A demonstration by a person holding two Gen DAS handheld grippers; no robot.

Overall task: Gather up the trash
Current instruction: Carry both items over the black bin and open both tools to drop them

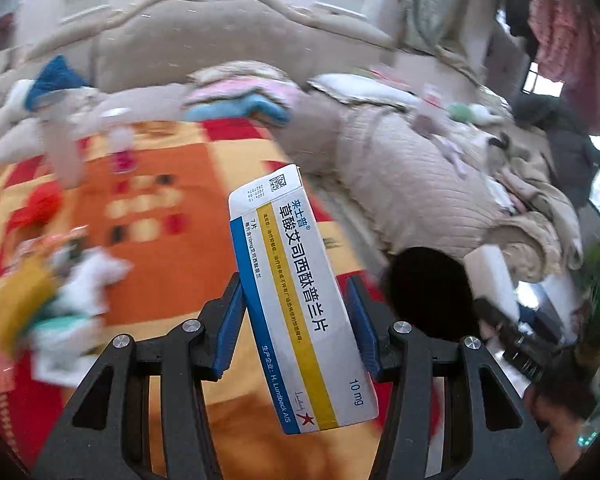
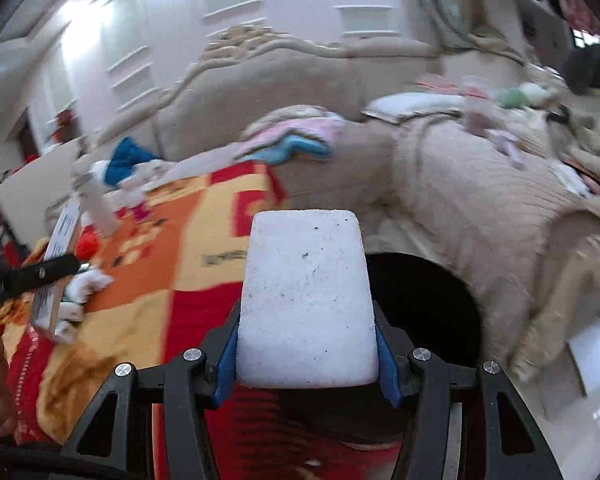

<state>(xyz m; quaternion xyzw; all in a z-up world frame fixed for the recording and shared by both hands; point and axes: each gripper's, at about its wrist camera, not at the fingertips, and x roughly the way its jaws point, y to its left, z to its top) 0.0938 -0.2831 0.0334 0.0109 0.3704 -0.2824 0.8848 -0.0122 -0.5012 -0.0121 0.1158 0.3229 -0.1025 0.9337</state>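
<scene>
Far left on the bed, loose trash lay on the orange-and-red blanket (image 1: 172,208): crumpled white tissue (image 1: 88,280) and wrappers, blurred. Your left gripper (image 1: 296,312) was clamped on a medicine box (image 1: 296,300), blue pads pressing both long sides; the box's long axis ran along the fingers, tilted slightly, its far end projecting well beyond the tips. Moving right, your right gripper (image 2: 306,320) was clamped on a white foam block (image 2: 306,296), pads against its two side faces, long axis likewise along the fingers. Right of both tools sat the dark round opening of what I judge to be the trash bag or bin (image 2: 424,312), at the bed's edge beside the beige quilt (image 2: 480,208). In the right wrist view the opening showed just behind and right of the block; in the left wrist view it lay clearly off to the box's right. Judgement: your right hand was nearer, so the block should drop first, and both hands need to travel rightward.
</scene>
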